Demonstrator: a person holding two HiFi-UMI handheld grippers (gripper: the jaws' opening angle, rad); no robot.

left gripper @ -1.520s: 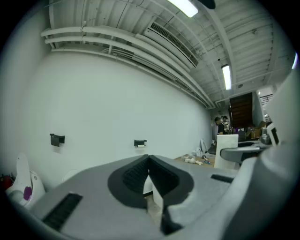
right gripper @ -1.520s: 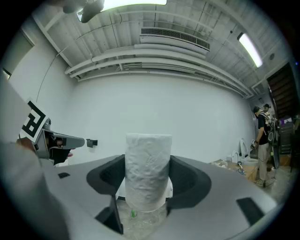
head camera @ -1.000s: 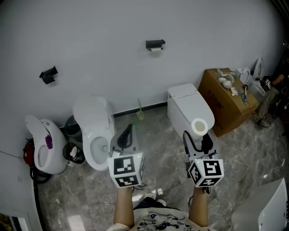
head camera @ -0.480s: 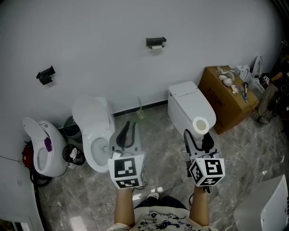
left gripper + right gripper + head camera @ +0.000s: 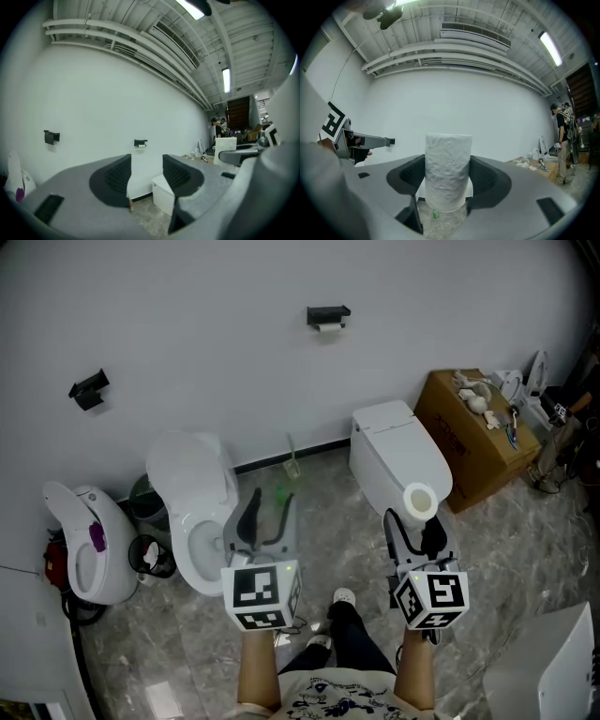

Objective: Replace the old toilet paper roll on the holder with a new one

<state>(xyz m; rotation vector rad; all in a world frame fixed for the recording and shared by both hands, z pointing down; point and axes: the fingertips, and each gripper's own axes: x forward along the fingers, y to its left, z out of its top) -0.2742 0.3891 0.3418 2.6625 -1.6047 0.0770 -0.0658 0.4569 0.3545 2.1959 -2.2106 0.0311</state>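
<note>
Both jaws of the left gripper (image 5: pixel 267 514) have just been opening since a second ago and now stand well apart with nothing between them. A shoe (image 5: pixel 343 597) has also come into the head view below the grippers, and the holder (image 5: pixel 328 314) sits a little higher in that view.

That holder is on the wall, straight ahead of both grippers and well apart from them, with the old toilet paper roll (image 5: pixel 325 325), now only a thin white remnant, hanging under it. Seen from the left gripper view, the holder (image 5: pixel 140 142) lies almost dead ahead, just above the gap between the jaws, so the empty left gripper (image 5: pixel 146 174) looks better lined up on it.

The right gripper (image 5: pixel 412 526) is clamped on the new roll (image 5: pixel 419 500), whose long axis stands upright, while the holder runs level along the wall.
</note>
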